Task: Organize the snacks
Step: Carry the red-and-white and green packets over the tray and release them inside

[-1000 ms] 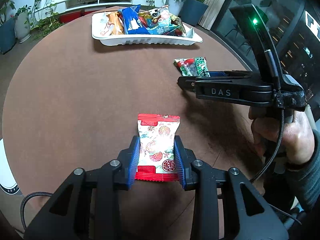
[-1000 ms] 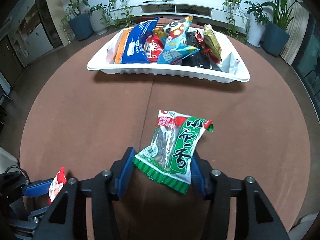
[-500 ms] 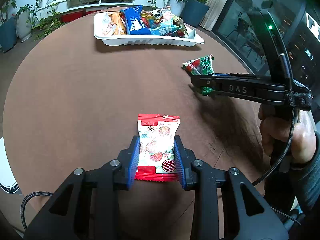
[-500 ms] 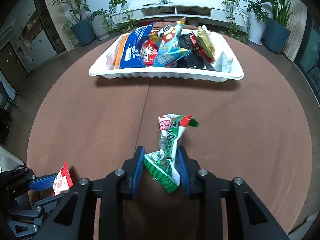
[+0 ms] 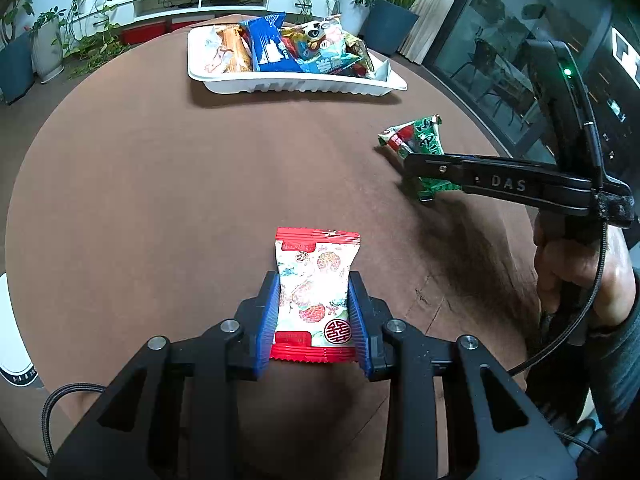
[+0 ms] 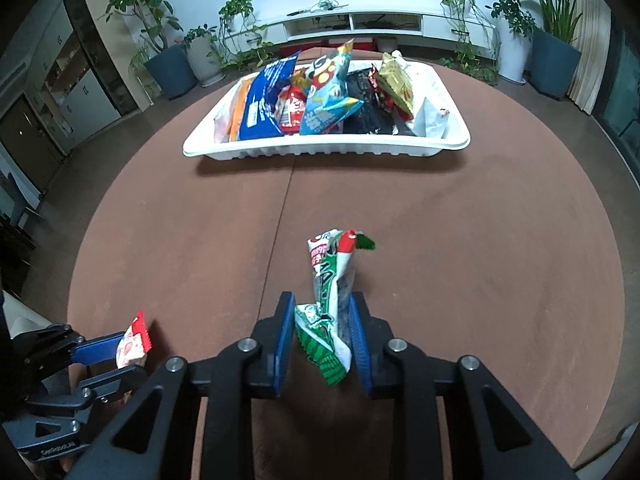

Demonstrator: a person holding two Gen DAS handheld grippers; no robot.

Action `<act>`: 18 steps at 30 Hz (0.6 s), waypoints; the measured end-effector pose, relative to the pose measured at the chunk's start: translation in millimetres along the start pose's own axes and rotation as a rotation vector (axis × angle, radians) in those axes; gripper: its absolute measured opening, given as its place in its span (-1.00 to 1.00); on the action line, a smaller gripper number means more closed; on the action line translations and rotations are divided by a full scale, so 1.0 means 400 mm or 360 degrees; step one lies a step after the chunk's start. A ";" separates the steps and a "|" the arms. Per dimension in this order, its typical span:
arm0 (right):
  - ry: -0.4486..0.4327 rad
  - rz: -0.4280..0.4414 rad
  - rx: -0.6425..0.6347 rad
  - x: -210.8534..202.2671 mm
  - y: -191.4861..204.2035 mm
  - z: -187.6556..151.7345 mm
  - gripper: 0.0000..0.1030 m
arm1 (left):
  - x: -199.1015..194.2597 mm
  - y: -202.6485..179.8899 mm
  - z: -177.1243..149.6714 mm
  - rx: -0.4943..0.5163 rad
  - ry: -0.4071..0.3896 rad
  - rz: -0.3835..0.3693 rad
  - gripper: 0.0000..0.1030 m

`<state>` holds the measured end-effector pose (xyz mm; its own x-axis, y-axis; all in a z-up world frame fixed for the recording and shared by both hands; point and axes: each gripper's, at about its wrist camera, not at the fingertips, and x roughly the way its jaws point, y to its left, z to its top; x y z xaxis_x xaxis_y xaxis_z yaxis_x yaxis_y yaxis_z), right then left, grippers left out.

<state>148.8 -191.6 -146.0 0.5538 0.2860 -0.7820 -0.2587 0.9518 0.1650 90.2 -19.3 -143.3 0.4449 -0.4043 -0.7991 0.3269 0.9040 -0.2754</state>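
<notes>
Blue-padded fingers (image 5: 269, 320) of the left gripper (image 5: 313, 318) press on both long edges of a red-and-white snack packet (image 5: 316, 300), which lies flat between them over the round brown table (image 5: 168, 184). To the right, the right gripper (image 6: 320, 330) has just been closing its jaws, and its blue pads now pinch a green-and-white snack packet (image 6: 330, 300) that is crumpled narrow between them, its red-tipped far end sticking up and forward. In the left wrist view that packet (image 5: 420, 142) juts out past the black finger marked "DAS", clear of the tabletop with its shadow beneath, and a person's hand (image 5: 576, 276) grips the handle at the right edge. At the far side of the table sits a white tray (image 6: 320, 150) crowded with other snack bags, blue, red, black and gold among them. Potted plants (image 6: 168, 60) and a low white shelf (image 6: 360, 24) line the wall behind.
</notes>
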 end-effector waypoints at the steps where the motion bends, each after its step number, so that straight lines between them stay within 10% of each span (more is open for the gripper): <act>1: -0.0007 0.0012 0.0013 -0.007 -0.006 0.000 -0.44 | -0.002 0.001 0.001 -0.0002 -0.0003 -0.0004 -0.41; 18: -0.0261 -0.0011 0.0365 -0.156 -0.268 0.113 -0.44 | -0.107 0.067 0.171 -0.0089 -0.0233 -0.0039 -0.41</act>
<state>178.0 -306.3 -87.7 0.6806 0.2756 -0.6788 -0.0787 0.9487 0.3063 137.0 12.6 -80.0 0.5554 -0.4388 -0.7064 0.2942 0.8982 -0.3266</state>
